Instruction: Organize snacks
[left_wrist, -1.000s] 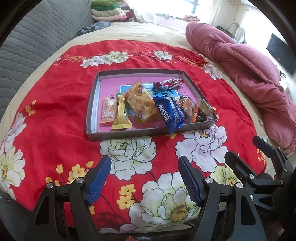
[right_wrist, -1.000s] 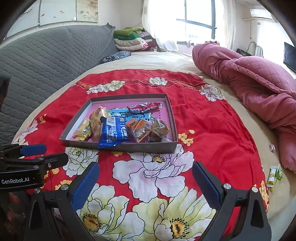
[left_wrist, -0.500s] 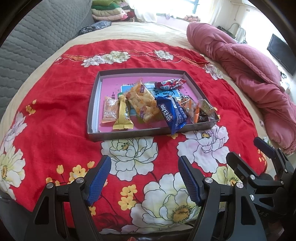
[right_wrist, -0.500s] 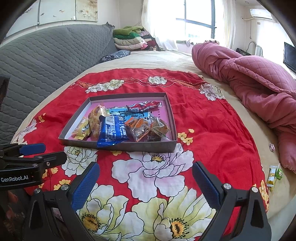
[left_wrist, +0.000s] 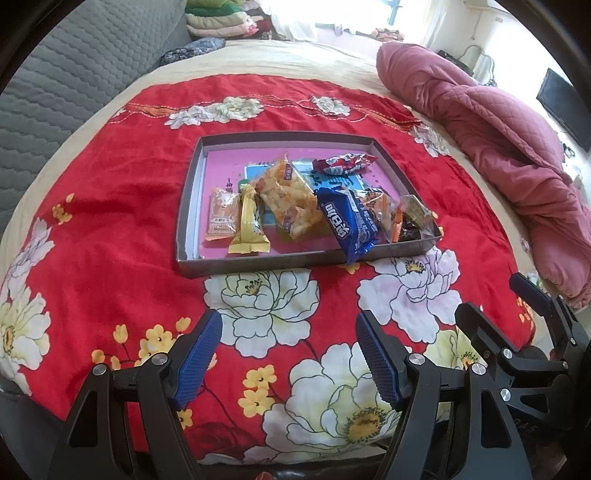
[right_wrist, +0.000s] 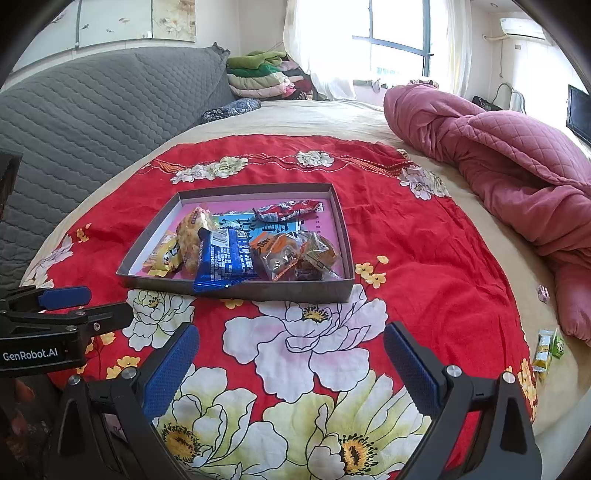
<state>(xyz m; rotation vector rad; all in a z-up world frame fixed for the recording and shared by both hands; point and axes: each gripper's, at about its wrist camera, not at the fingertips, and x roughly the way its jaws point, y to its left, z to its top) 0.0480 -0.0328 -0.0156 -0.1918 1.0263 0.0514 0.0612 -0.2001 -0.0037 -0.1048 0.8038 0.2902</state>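
Both grippers hover over the flowered red bedspread (left_wrist: 110, 206) short of the tray: the left gripper (left_wrist: 288, 354) and the right gripper (right_wrist: 291, 362) each stand with jaws apart and nothing between the blue pads.

The shallow grey tray (left_wrist: 258, 263), lined pink, lies flat on the spread and serves as landmark. As a thin card box it looks light and a little flexible, so it would likely bow if lifted by one wall; on the soft bedding it may also tip under a downward push.

Largest inside it, near the middle, is the clear bag of puffed rice crackers (left_wrist: 286, 201). It is probably airy and brittle inside, best pinched at a crimped end seal, not across the body. Right of it, the blue biscuit pack (left_wrist: 349, 221) hangs its lower end over the tray's near wall; its glossy film looks slippery, and that overhanging seal is the easiest place to grip. Further right, against the near right corner, crinkly clear-and-orange wrappers (left_wrist: 399, 216) overlap, so one may drag another. At the far right of the tray lies a red wrapper (left_wrist: 341, 164), small and soft. Toward the left wall sit a yellow wrapped bar (left_wrist: 248, 229) and a small orange sachet (left_wrist: 221, 216), both light; their flat ends offer a hold.

Well off the tray, by the bed's edge, two small green-yellow packets (right_wrist: 548, 349) remain outside.
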